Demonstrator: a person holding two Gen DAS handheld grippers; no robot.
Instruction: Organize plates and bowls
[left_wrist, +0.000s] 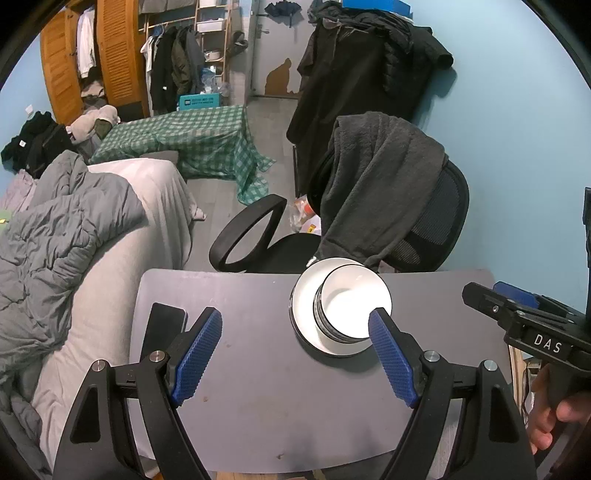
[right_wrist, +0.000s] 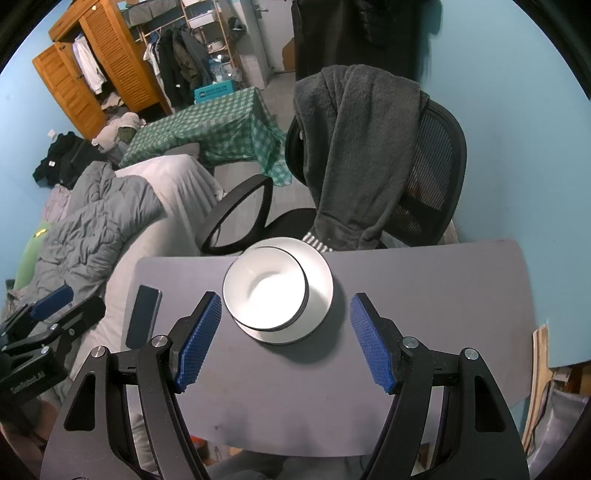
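White bowls stacked on plate.

White bowls (black-rimmed) stacked on plates.

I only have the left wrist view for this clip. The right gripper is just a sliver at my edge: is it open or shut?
Observer: Open. In its own view the right gripper has its jaws wide apart, with nothing between them.
Operator: Where is it aimed?
Observer: At the bowls stacked on the plate. They sit just ahead of it, untouched.
Operator: The phone is half hidden for me.
Observer: From the right wrist the phone shows whole, lying flat near the left edge of the table.
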